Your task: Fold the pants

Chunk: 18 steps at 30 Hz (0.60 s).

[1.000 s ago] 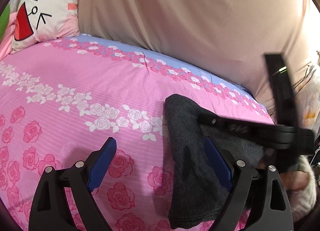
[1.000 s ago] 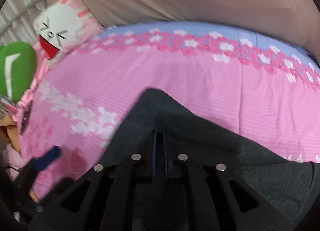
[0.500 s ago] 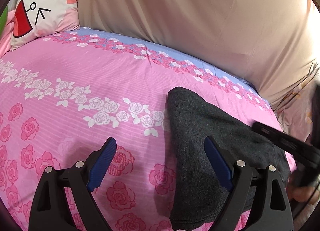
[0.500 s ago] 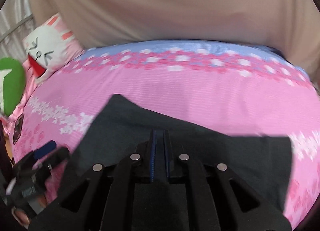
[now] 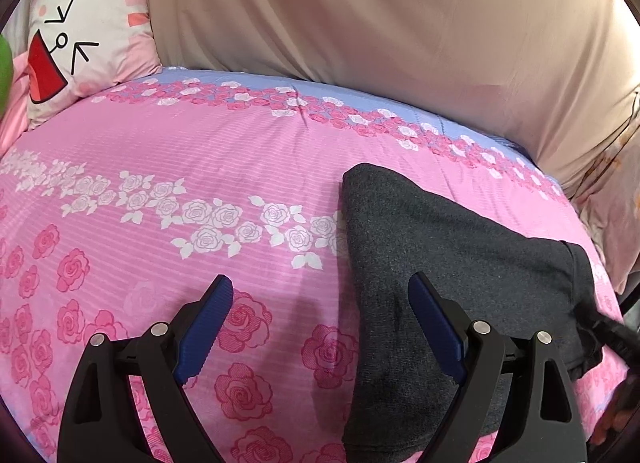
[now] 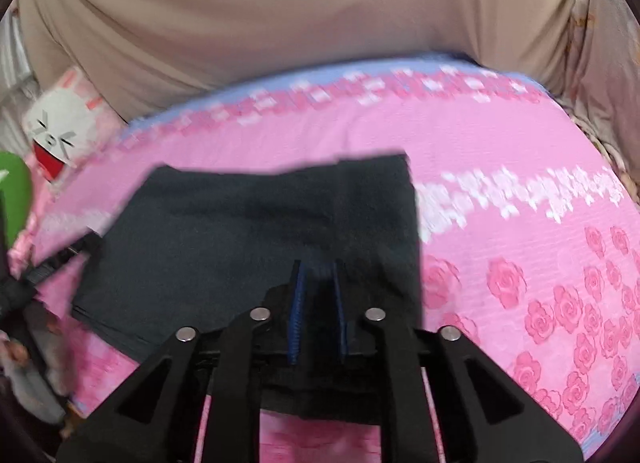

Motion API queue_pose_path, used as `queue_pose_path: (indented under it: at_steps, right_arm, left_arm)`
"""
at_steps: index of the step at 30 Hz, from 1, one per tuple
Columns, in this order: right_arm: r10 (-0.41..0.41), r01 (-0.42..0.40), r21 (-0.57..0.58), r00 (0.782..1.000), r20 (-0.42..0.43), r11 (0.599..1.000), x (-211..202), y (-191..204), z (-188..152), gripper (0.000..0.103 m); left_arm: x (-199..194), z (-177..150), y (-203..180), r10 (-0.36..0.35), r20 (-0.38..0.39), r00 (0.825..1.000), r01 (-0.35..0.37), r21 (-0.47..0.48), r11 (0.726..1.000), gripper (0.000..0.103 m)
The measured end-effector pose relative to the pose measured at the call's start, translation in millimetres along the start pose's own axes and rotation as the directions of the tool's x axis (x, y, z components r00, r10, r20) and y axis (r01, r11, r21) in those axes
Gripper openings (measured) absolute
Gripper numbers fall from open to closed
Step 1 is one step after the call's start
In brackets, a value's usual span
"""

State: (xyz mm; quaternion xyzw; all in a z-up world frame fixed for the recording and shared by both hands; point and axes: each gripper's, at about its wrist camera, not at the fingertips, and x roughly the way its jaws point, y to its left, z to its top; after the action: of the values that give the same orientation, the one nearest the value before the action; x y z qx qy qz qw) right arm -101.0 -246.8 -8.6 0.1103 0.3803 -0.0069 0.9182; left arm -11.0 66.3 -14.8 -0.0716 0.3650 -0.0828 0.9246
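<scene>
Dark grey pants [image 5: 440,231] lie folded into a compact block on the pink rose-print bed sheet [image 5: 200,167]. My left gripper [image 5: 320,283] hovers open and wide; its right finger is over the pants' left edge and its left finger over bare sheet. In the right wrist view the pants [image 6: 240,231] form a rough rectangle. My right gripper [image 6: 318,267] sits at their near edge. Its jaws are opening, narrowly parted, with a fold of the dark fabric still between the blue pads [image 6: 298,295]. Part of the right gripper [image 5: 612,335] shows at the left wrist view's right edge.
A white rabbit-face cushion [image 5: 80,43] leans at the bed's far left corner beside something green [image 6: 14,191]. A beige drape [image 5: 360,15] hangs behind the bed. The left gripper [image 6: 52,259] pokes in at the right wrist view's left edge.
My right gripper carried the pants' edge across to the right, laying the fabric into a rectangle, and its pads have parted slightly. The left gripper stayed open and nearly still.
</scene>
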Motion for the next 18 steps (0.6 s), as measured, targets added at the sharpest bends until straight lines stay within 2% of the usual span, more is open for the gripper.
queue_pose_path:
  at_steps: [3,4,5,8,11,12,15,18]
  right_arm:
    - [0.058,-0.061,0.072,0.997,0.046,0.996,-28.5,-8.7,-3.0,0.014]
    - [0.054,-0.058,0.077,0.997,0.060,0.995,-35.8,-10.7,-3.7,0.020]
    - [0.048,-0.054,0.078,0.997,0.067,0.996,-40.6,-13.2,-5.3,0.030]
    - [0.057,-0.061,0.093,0.997,0.048,0.994,-46.3,-22.9,-14.6,0.041]
    - [0.107,-0.108,0.147,0.994,0.015,0.983,-38.9,-35.2,-23.4,0.045]
    - [0.119,-0.119,0.164,0.993,0.008,0.979,-37.3,-40.1,-25.0,0.047]
    - [0.181,-0.180,0.210,0.983,0.017,0.961,-43.1,-52.5,-25.2,0.048]
    - [0.161,-0.166,0.217,0.986,0.039,0.962,-58.0,-63.2,-28.1,0.048]
  left_arm:
    - [0.0,0.3,0.6,-0.006,0.002,1.000,0.006,-0.001,1.000,0.087]
    - [-2.3,0.2,2.3,-0.031,0.010,0.999,0.031,-0.008,1.000,0.087]
    - [-5.2,-0.1,4.3,-0.057,0.018,0.998,0.058,-0.014,0.998,0.087]
    - [-15.8,-6.4,9.1,-0.148,0.016,0.989,0.148,-0.045,0.988,0.087]
    - [-32.6,-17.4,-2.5,-0.183,0.029,0.983,0.184,-0.028,0.983,0.087]
    - [-38.1,-19.7,-11.5,-0.195,0.033,0.980,0.195,-0.001,0.981,0.087]
    - [-52.0,-24.7,-59.1,-0.245,0.014,0.969,0.240,0.157,0.958,0.087]
    - [-53.4,-36.4,-117.3,-0.276,-0.024,0.961,0.267,0.345,0.900,0.087]
